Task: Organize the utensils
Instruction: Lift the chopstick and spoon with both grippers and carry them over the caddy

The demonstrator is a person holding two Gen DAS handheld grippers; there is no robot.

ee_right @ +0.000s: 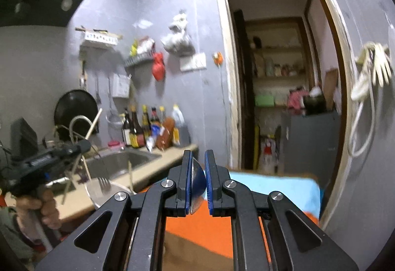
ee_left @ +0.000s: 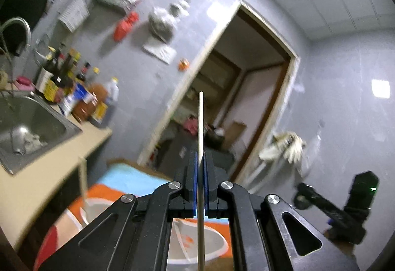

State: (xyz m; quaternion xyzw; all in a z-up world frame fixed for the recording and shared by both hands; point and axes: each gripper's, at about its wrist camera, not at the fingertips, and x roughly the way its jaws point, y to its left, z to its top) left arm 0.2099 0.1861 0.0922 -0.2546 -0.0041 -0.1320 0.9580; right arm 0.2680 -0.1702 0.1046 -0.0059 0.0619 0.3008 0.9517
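Left hand-held gripper [ee_left: 201,159] clamped on wooden chopstick [ee_left: 201,122], long axis upright | white bowl [ee_left: 217,243] seen below and just ahead | right hand-held gripper [ee_right: 196,172] closed on spoon [ee_right: 197,179], bowl of spoon edge-on | left judged nearer the drop.

place: home kitchen | signs: steel sink [ee_left: 37,120], sauce bottles [ee_right: 145,126] (crowded on counter), hanging pan [ee_right: 75,105]

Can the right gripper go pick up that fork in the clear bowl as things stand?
Probably not yet: the right gripper is already shut on a spoon, so its jaws are occupied. The fork itself stands exposed in the clear bowl.
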